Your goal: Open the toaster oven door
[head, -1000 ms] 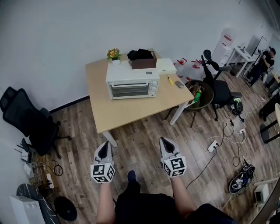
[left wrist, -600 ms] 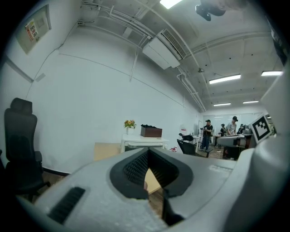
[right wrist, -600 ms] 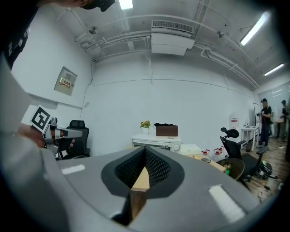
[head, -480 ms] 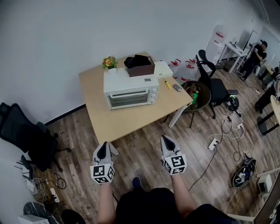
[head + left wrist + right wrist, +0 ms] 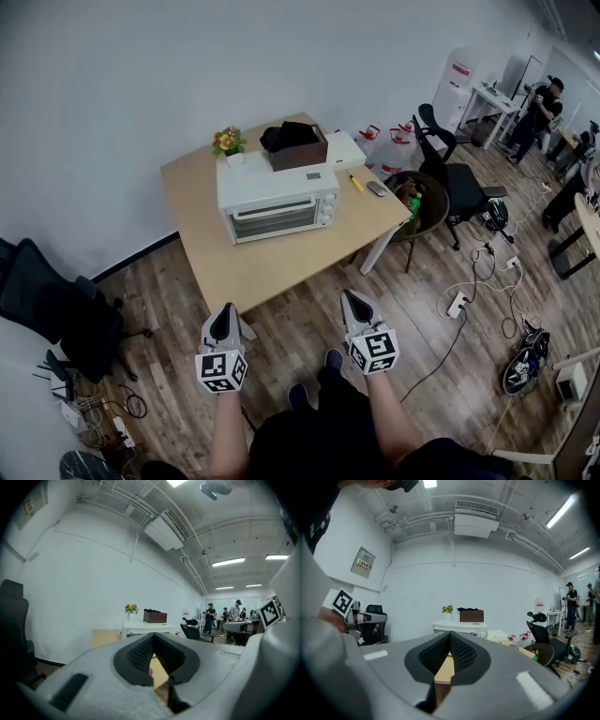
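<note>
The white toaster oven (image 5: pixel 277 199) stands on a light wooden table (image 5: pixel 272 258) with its glass door closed and facing me. It also shows far off in the left gripper view as the toaster oven (image 5: pixel 145 629), and likewise in the right gripper view (image 5: pixel 461 626). My left gripper (image 5: pixel 222 313) and right gripper (image 5: pixel 352 302) are held side by side over the floor, short of the table's front edge and well away from the oven. The jaws of both are shut with nothing between them, as the left gripper (image 5: pixel 153 637) and right gripper (image 5: pixel 450 634) show in their own views.
On the oven top sit a flower pot (image 5: pixel 225 142) and a brown box (image 5: pixel 298 148). A white flat box (image 5: pixel 349 147), a yellow tool (image 5: pixel 355 181) and a remote (image 5: pixel 377 188) lie at the table's right. Black chairs (image 5: pixel 52 300) (image 5: pixel 455 183), a round side table (image 5: pixel 427 202) and floor cables (image 5: pixel 473 286) surround it. A person (image 5: pixel 542 103) stands far right.
The table and oven have shifted left and slightly nearer in the head view as the person walks forward. Both grippers stay shut at the same height.
</note>
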`<state>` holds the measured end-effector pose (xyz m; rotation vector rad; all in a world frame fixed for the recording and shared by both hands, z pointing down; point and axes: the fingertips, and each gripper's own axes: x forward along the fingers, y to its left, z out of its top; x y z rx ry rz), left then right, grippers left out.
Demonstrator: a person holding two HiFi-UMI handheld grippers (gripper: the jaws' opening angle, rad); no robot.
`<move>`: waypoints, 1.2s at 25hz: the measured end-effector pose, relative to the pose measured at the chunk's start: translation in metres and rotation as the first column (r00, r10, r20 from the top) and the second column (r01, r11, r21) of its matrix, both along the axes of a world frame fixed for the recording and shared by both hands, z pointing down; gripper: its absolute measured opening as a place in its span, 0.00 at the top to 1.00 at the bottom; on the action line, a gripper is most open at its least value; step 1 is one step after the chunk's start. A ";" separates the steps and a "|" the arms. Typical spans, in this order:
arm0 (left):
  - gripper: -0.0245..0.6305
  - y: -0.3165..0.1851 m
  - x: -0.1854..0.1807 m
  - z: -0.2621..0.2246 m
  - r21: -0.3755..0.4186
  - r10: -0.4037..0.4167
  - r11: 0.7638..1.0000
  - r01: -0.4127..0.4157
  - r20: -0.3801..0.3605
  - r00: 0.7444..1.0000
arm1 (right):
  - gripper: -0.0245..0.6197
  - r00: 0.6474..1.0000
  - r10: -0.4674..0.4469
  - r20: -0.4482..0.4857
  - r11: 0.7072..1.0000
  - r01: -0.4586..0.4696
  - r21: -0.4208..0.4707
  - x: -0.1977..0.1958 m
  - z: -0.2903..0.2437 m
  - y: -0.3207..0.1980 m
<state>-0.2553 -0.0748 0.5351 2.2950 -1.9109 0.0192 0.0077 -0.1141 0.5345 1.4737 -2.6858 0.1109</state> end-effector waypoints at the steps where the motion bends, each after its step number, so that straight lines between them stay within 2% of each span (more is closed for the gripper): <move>1: 0.97 -0.004 0.001 0.000 0.002 0.003 1.000 -0.003 -0.001 1.000 | 0.96 1.000 -0.001 0.000 1.000 0.001 0.001 0.000 0.000 -0.003; 11: 0.97 -0.045 0.002 0.006 -0.002 0.002 1.000 -0.002 0.009 1.000 | 0.96 0.999 -0.022 0.024 1.000 0.022 0.005 -0.004 0.010 -0.045; 22: 0.97 -0.114 0.006 0.024 -0.035 -0.020 0.999 0.020 0.021 1.000 | 0.96 0.998 -0.049 0.042 0.999 0.049 -0.019 0.005 0.021 -0.112; 30: 0.97 -0.163 0.013 0.026 -0.040 -0.013 0.999 0.014 0.025 1.000 | 0.96 0.996 -0.091 0.025 0.996 0.091 -0.016 0.002 0.022 -0.136</move>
